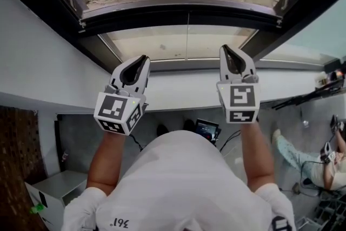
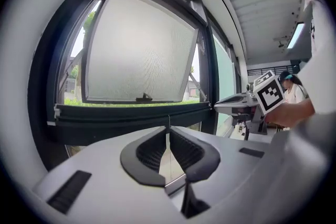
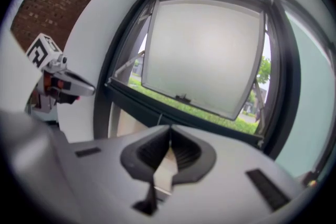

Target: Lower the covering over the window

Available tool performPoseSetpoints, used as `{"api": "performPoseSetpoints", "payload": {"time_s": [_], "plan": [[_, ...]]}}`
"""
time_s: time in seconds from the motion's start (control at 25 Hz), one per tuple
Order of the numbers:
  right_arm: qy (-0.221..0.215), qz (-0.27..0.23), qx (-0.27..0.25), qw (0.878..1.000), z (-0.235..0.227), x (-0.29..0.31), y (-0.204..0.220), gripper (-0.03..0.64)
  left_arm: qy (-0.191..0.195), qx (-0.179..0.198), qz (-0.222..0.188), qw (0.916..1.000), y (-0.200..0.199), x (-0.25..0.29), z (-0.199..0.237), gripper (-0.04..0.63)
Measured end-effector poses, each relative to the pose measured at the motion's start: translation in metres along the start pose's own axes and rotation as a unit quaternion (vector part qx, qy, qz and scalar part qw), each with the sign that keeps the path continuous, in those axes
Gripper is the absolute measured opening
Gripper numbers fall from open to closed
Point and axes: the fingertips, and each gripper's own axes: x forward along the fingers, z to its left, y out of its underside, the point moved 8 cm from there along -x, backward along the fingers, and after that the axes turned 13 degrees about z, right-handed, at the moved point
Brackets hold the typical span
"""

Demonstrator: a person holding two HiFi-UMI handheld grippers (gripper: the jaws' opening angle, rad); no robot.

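The left gripper point(image 2: 169, 131) has its jaws closed tip to tip with nothing held between them. The right gripper point(image 3: 169, 129) is the same, jaws pressed together and empty. Both are held up side by side in front of a window, well apart from each other, each pointing at it and leaning a little toward the middle.

A thin cord point(image 1: 187, 35) hangs between the two grippers, roughly midway and farther off than the jaw tips. Neither gripper touches it. In the left gripper view it lines up just above the closed tips; in the right gripper view it sits slightly to their left. The cord drops from the middle of a dark rail point(image 2: 115, 113) that runs across the full width of the window and has a pale cap at each end. No sheet of covering can be made out.

Beyond the rail a frosted sash point(image 2: 139, 50) is swung outward, its handle point(image 2: 143, 98) on the lower edge, with grass point(image 3: 210, 113) showing past it. On the near side of the rail, behind the cord, is a pale fixed pane point(image 1: 162, 43), then a white sill point(image 1: 178, 86) under the grippers.

Far right, a seated person point(image 1: 313, 162) is on the floor. A brick wall point(image 1: 16, 159) stands at the left.
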Motion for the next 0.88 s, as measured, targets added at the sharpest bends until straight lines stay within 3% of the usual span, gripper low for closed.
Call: {"api": "performPoseSetpoints", "payload": {"time_s": [0.56, 0.88], "plan": [[-0.039, 0.055, 0.076, 0.995, 0.058, -0.015, 0.052, 0.023, 0.086, -0.020, 0.054, 0.9947, 0.066, -0.025, -0.022, 0.035], [-0.045, 0.049, 0.078, 0.995, 0.066, -0.032, 0.063, 0.023, 0.089, -0.033, 0.060, 0.9937, 0.081, -0.041, -0.035, 0.035]]}}
